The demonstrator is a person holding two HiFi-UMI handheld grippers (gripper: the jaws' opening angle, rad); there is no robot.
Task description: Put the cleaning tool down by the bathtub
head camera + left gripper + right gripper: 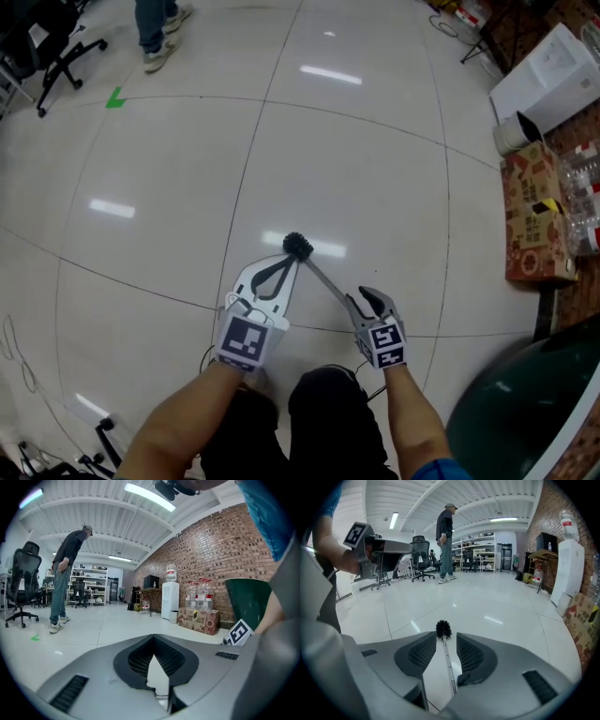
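Right gripper view: right gripper (446,638) jaws wide apart, brush (443,628) handle btwn them, pads not pressing it. Left gripper (153,637) jaw tips together, nothing btwn. Head view: brush head just beside left tips, above floor (375,169); green tub (525,412) off to right.

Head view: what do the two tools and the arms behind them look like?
The left tool has a pale grey shell and black ribbed pads. The right tool is a darker grey with the same pads. Each carries a marker cube with black-and-white squares. The forearms are bare, and a blue short sleeve shows on the right arm.
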